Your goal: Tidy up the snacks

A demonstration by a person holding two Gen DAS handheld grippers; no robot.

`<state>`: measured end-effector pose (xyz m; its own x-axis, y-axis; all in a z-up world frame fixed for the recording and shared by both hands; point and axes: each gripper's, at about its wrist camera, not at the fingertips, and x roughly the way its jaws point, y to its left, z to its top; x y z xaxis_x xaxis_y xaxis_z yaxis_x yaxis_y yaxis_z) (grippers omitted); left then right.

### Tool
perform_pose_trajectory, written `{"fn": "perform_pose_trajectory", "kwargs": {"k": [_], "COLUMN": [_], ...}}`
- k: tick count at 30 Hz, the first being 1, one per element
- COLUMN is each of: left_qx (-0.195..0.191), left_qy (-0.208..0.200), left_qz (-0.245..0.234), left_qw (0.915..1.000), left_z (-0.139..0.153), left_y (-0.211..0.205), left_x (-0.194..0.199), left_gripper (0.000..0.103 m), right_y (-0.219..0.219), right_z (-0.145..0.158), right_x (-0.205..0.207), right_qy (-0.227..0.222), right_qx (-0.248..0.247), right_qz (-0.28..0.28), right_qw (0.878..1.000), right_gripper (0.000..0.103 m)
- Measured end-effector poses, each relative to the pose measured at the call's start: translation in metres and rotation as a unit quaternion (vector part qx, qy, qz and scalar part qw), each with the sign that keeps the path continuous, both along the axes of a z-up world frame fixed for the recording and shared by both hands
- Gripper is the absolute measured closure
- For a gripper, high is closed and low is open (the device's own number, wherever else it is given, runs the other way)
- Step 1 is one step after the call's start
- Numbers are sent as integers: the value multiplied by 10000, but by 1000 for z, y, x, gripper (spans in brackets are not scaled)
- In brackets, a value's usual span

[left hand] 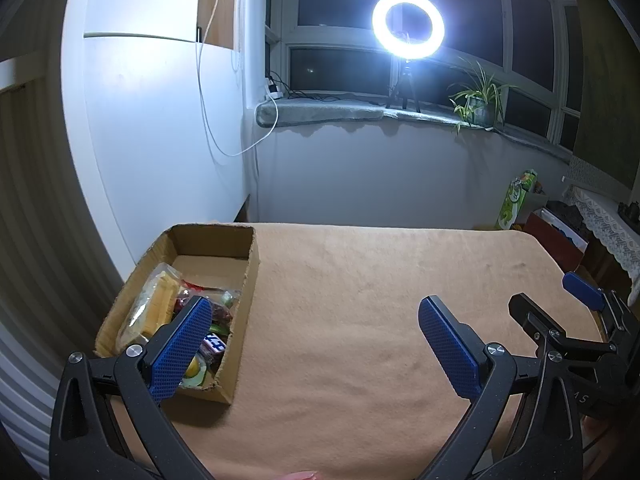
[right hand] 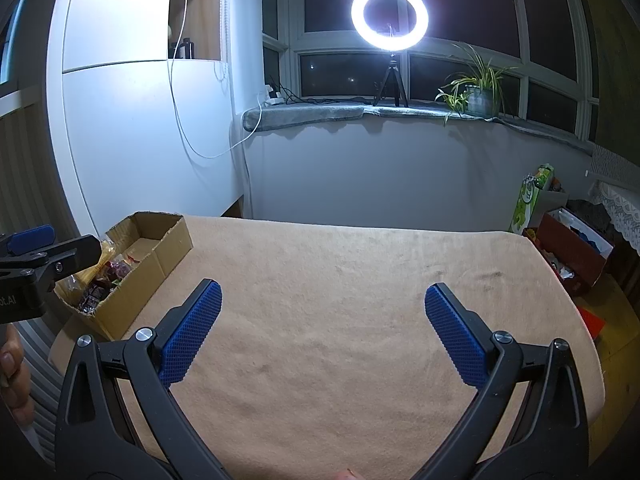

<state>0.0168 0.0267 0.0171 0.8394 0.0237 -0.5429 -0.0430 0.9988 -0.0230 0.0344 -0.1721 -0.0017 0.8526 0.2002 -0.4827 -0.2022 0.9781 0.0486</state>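
An open cardboard box (left hand: 248, 292) stands on the table's left side and holds several snack packets (left hand: 160, 300): a yellow cracker pack, dark red packets and a green one. It also shows in the right wrist view (right hand: 168, 252). My left gripper (left hand: 316, 332) is open and empty, its left finger over the box's near end. My right gripper (right hand: 320, 320) is open and empty above bare cloth; it also shows at the right edge of the left wrist view (left hand: 556, 300).
A tan cloth (right hand: 340, 300) covers the table. A ring light (right hand: 390, 16) and a potted plant (right hand: 478, 92) stand on the windowsill. Boxes and bags (right hand: 568, 240) sit on the floor beyond the table's right edge. A white cabinet (right hand: 132, 128) stands left.
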Motion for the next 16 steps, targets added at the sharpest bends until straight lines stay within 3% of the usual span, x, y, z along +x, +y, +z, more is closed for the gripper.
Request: {"fn": "perform_pose_trajectory", "kwargs": {"k": [9,16], "left_qx": [-88,209], "left_qy": [78,-70], "left_qz": [-50,236], "left_qw": [9999,9995], "left_z": [-5,-6], "left_y": [1,-1], "left_x": [2,-2], "left_gripper": [0,0], "right_y": [0,-1], "right_z": [-6,-8], "right_x": [-1,0], "right_qy": [54,94], "right_qx": [7,7], "right_qz": [-5,-15], "right_qw": [10000,10000], "right_gripper": [0,0]}}
